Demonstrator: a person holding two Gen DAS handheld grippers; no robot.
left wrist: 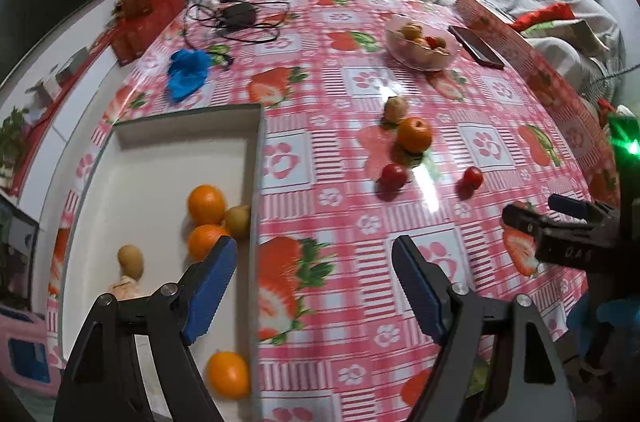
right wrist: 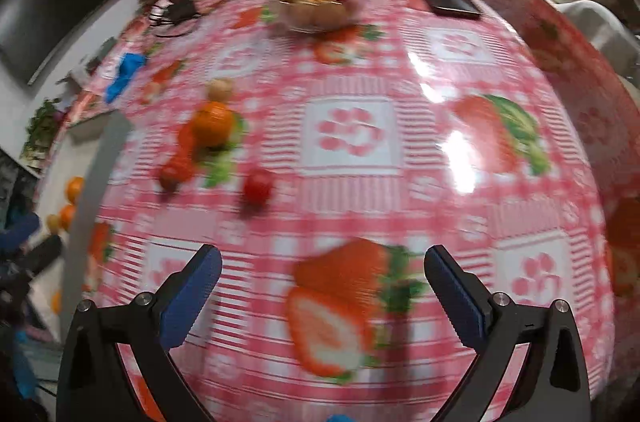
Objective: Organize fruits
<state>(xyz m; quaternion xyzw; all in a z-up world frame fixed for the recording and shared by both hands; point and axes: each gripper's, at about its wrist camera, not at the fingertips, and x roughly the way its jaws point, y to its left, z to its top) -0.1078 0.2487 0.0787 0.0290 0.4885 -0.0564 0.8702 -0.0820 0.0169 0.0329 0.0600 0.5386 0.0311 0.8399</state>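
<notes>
Meanwhile, left claw (left wrist: 314,282) agape across white tray's (left wrist: 256,158) rim.

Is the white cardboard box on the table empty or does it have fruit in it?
Not empty: the white cardboard box holds several oranges and brownish fruits.

Each hand-held gripper (left wrist: 314,282) (right wrist: 322,286) has black angular arms, silver screws and blue ridged finger pads (left wrist: 210,292).

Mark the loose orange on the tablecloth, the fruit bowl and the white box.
loose orange (left wrist: 415,134), left wrist view, middle of its peel.
fruit bowl (left wrist: 404,56), left wrist view, near wall.
white box (left wrist: 160,174), left wrist view, bare floor.
</notes>
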